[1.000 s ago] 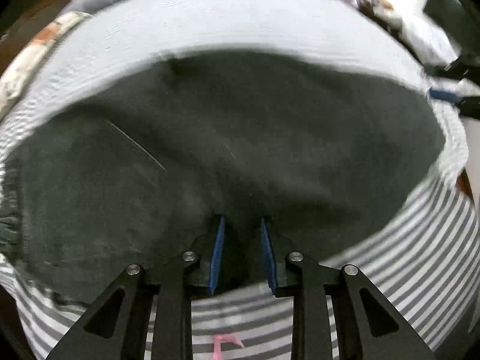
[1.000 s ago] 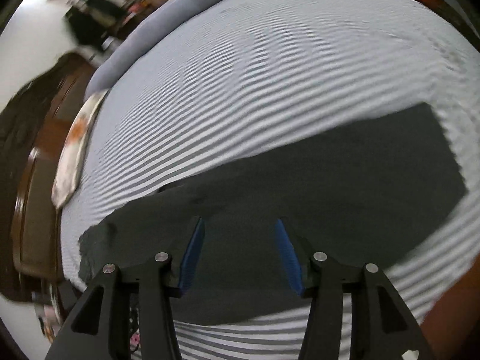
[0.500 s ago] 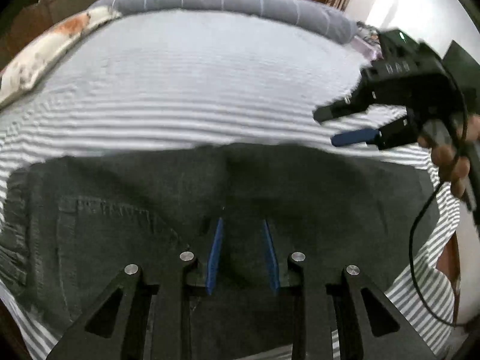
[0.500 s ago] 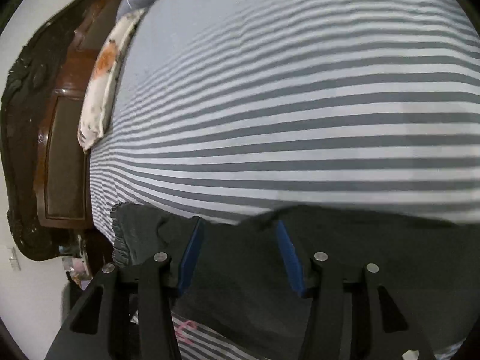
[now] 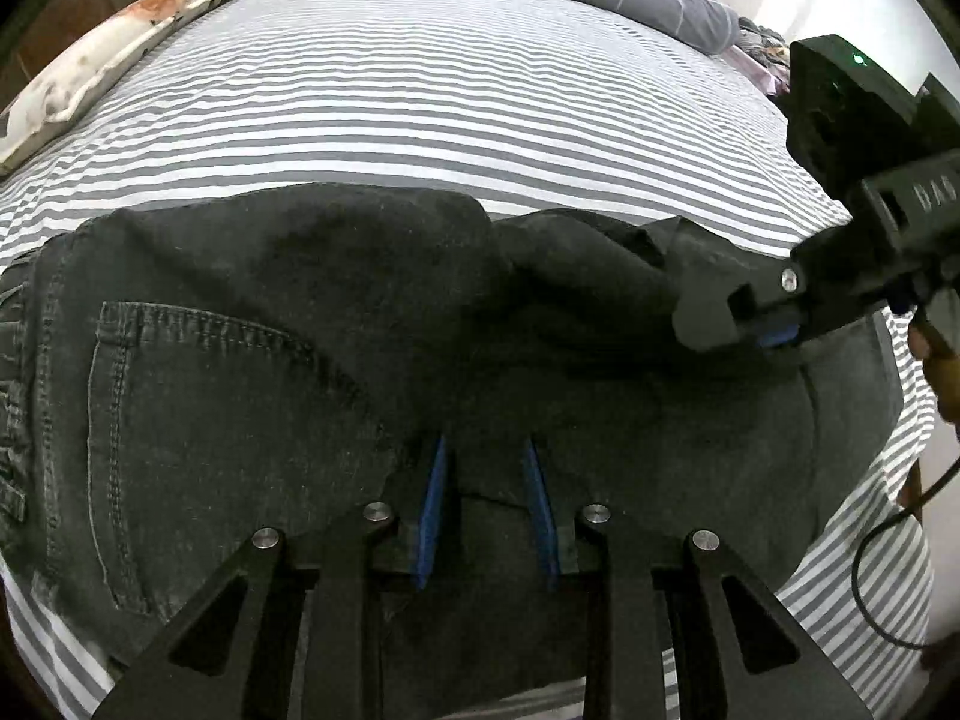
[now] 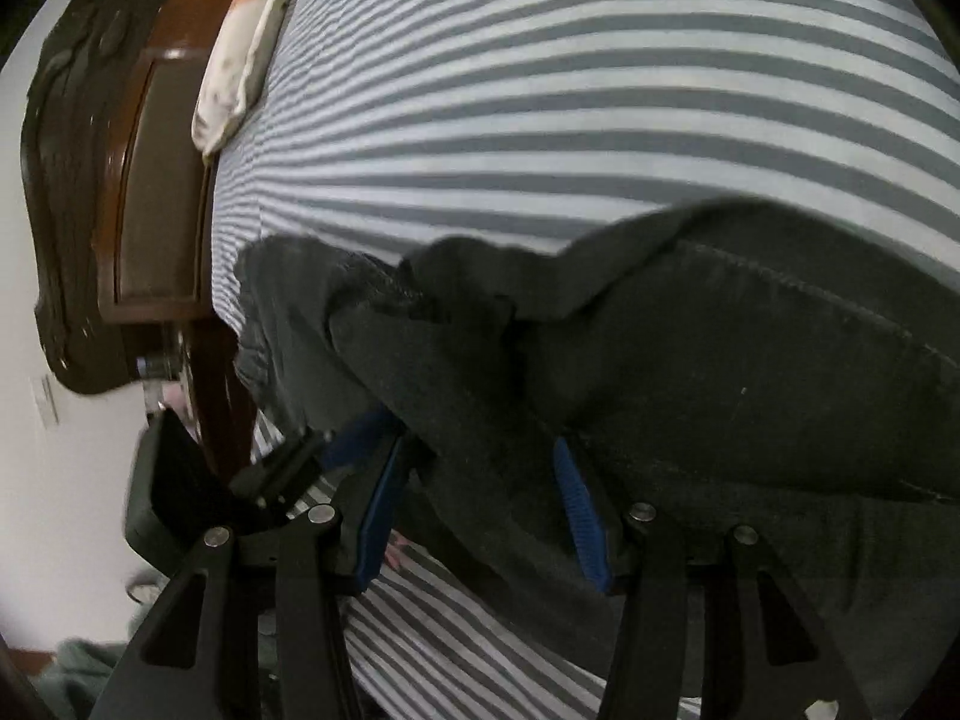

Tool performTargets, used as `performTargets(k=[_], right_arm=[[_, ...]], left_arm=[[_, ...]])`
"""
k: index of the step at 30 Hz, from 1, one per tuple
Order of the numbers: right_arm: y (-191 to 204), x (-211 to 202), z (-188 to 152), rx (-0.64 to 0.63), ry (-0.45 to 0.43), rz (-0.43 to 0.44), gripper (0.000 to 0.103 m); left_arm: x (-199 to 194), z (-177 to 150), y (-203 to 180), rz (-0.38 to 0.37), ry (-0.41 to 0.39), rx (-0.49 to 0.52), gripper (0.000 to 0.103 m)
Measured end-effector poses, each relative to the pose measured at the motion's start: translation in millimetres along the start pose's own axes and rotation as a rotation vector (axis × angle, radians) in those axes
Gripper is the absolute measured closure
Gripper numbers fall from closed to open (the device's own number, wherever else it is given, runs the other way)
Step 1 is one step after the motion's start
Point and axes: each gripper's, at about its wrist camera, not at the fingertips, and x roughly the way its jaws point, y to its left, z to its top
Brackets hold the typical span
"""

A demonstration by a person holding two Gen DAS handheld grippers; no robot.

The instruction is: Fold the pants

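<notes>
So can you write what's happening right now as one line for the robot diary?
task: fold pants | pants: dark, on striped bed | left gripper: open over pants | right gripper: open around raised pant fold | fold: unfinished

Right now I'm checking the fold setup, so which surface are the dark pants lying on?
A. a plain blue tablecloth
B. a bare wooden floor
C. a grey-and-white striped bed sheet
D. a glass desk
C: the dark pants lie spread on the grey-and-white striped bed sheet, whose stripes show all around the denim in both wrist views.
</notes>
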Motion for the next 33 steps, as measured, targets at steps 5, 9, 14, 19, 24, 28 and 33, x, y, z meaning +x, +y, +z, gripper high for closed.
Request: performTargets(k=[5, 9, 14, 19, 24, 28, 33], right_arm=[[12.6, 11.1, 12.4, -0.032, -0.007, 0.059, 0.039], [14.3, 25.4, 38.5, 0.035, 0.007, 0.183, 0.038], [6.0, 47.9, 61.5, 0.162, 0.041, 0.248, 0.037], [17.8, 27.6, 71.6, 0.126, -0.046, 0.285, 0.081], [38.5, 5.7, 80.6, 0.066, -0.126, 0.208, 0.084], [38.6, -5.8, 87.4, 0.06, -0.139, 0.203, 0.085], [20.4, -4.9, 90.5, 0.132, -0.127, 0.23, 0.076]], left_arm=[[-0.9, 0.2, -1.6, -0.002, -0.005, -0.004, 0.075], [-3.1, -3.5, 2.7, -0.007, -0.011, -0.007, 0.075], [-4.6, -5.0, 6.2, -0.015, -0.017, -0.009, 0.075], [-8.7, -8.9, 8.4, -0.021, -0.032, -0.014, 0.075], [-21.7, -8.4, 9.3, -0.025, -0.087, -0.025, 0.075], [-47.3, 0.1, 6.2, -0.013, -0.207, 0.005, 0.075], [-54.4, 17.8, 1.1, -0.078, -0.265, 0.038, 0.075]])
